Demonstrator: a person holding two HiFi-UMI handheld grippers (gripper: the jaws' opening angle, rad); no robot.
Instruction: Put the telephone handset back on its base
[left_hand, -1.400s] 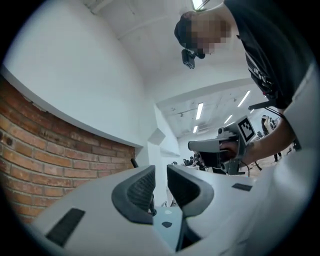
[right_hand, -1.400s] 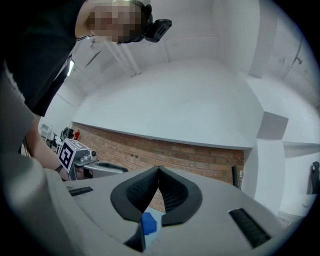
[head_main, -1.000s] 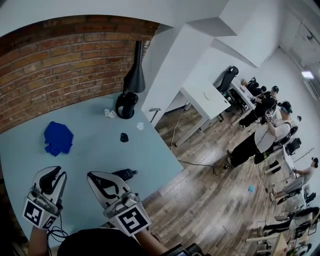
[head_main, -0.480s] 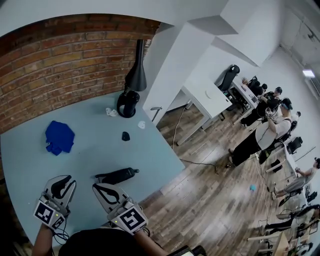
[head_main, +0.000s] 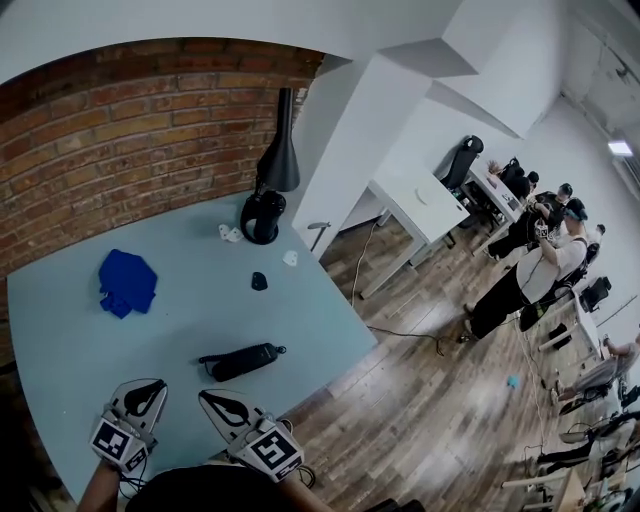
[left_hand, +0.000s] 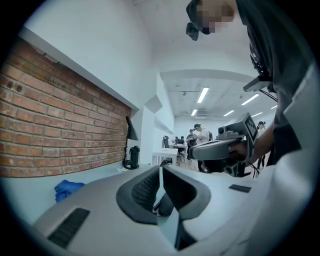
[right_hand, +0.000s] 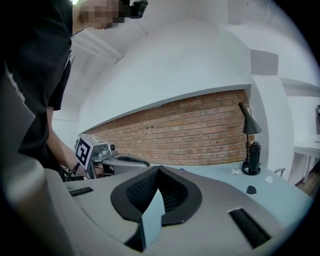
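Observation:
The black telephone handset (head_main: 240, 360) lies flat on the light blue table (head_main: 200, 300), near its front edge, with nothing gripping it. My left gripper (head_main: 152, 392) hovers at the near edge, left of the handset; its jaws are closing and stand almost together with nothing between them (left_hand: 160, 170). A dark piece with a coiled cord (left_hand: 164, 204) shows beyond that narrow gap. My right gripper (head_main: 222, 402) sits just in front of the handset, short of touching it. Its pads meet at the tip and hold nothing (right_hand: 158, 170).
A black desk lamp (head_main: 268, 200) stands at the table's far corner by the brick wall. A blue cloth (head_main: 127, 281) lies far left, a small black object (head_main: 259, 281) mid-table, small white bits (head_main: 230, 233) near the lamp. Beyond the right edge are wooden floor, desks and people (head_main: 540, 250).
Both grippers have drawn back toward the near edge. The right one no longer covers the handset, which lies in plain view. The left jaws have narrowed.

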